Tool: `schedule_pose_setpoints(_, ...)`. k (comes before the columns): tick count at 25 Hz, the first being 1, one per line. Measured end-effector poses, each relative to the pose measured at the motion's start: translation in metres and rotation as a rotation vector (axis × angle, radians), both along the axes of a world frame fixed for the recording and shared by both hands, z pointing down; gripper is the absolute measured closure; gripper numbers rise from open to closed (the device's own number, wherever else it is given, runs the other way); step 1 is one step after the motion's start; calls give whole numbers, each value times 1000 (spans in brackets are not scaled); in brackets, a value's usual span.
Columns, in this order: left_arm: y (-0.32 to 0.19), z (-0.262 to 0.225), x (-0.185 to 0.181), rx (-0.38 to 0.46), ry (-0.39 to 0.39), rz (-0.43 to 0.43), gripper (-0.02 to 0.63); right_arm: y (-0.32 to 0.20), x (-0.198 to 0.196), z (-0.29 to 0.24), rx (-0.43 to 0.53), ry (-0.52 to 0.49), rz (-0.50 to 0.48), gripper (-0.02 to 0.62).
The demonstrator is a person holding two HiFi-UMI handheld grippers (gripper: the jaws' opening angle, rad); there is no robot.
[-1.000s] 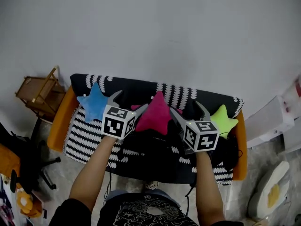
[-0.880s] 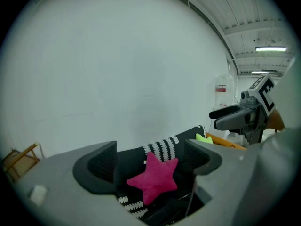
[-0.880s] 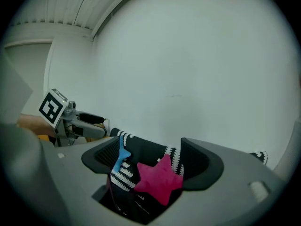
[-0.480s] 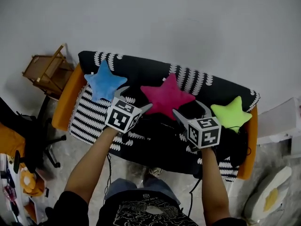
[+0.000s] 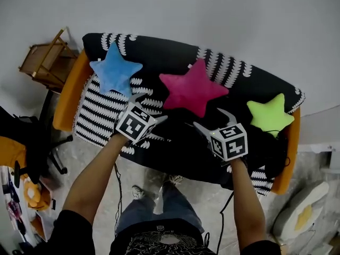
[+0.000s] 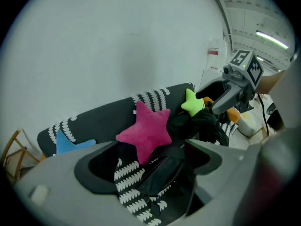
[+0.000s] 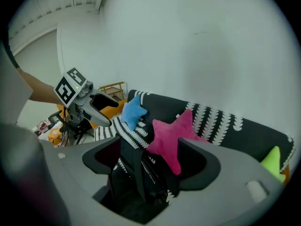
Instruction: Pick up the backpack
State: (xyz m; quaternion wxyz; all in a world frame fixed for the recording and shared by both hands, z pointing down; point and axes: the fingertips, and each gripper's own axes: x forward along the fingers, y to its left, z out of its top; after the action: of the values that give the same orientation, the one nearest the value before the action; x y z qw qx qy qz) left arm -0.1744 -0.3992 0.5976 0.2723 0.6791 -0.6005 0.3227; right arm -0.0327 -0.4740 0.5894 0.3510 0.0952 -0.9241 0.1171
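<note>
While the left tool and the right tool hover side by side with their jaws spread wide and nothing clamped, the black backpack lies slumped on the striped throw just below them, in front of the pink star cushion. Seen from each tool's own camera, a dark strap and loose fabric sit in the gap between the jaws, not squeezed. My worry is the grip. It is a black bag on black cloth, so a tool could pinch the throw along with it, or catch only a thin strap. Then the soft bag would sag, swing or slip free on the lift. The cushion looks close enough to get dragged too.
</note>
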Motion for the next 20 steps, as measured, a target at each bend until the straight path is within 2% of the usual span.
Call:
schedule_pose_setpoints(4,6,41,0,-77,18,57,166,1,0,37,-15,50,-38,209)
schedule_pose_setpoints(15,7,132,5,-185,17,226,171,22,2,137,-27,227,-224,221)
schedule_pose_setpoints(20,9,160,6,-203,41,291,193,24,4,172,-45,257,-232,245)
